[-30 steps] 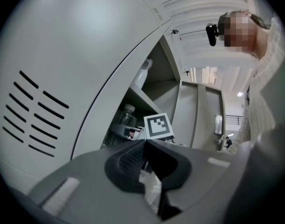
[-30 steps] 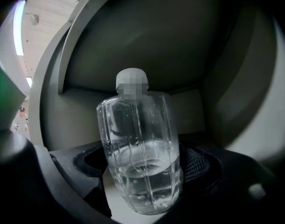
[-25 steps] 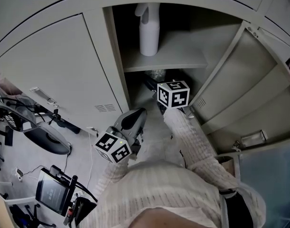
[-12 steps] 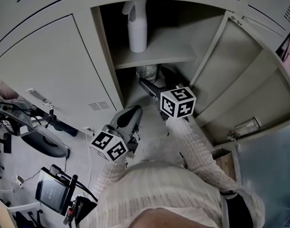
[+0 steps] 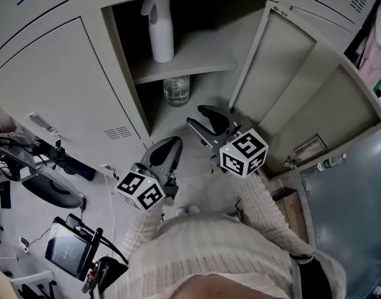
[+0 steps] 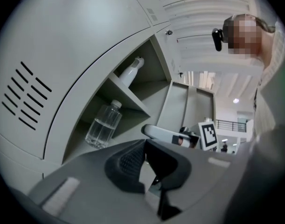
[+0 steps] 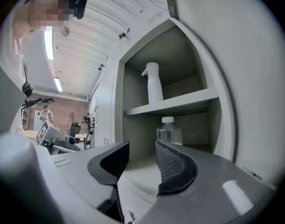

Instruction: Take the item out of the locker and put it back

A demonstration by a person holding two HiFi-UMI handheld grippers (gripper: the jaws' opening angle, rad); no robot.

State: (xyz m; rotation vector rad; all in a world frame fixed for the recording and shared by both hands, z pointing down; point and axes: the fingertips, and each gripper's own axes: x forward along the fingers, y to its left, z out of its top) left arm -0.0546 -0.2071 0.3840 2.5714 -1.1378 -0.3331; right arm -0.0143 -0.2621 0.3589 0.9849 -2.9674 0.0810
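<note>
The locker (image 5: 121, 92) stands open. A white spray bottle (image 5: 159, 30) (image 7: 154, 83) (image 6: 128, 73) stands on its upper shelf. A clear water bottle (image 5: 176, 90) (image 7: 169, 132) (image 6: 103, 125) stands upright in the lower compartment. My right gripper (image 5: 201, 118) (image 7: 142, 160) hangs outside the locker in front of the water bottle; its jaws are closing and nothing is between them. My left gripper (image 5: 168, 149) (image 6: 143, 153) is held lower left, shut and empty.
The locker door (image 5: 290, 86) is swung open to the right. A closed locker front (image 5: 59, 80) is on the left. A tablet on a stand (image 5: 68, 251) and cables lie on the floor at lower left. A small bottle (image 5: 330, 162) lies at far right.
My right gripper has drawn back out of the lower compartment toward me, and its jaws have narrowed. The water bottle, hidden before, now shows standing inside. The left gripper has hardly moved.
</note>
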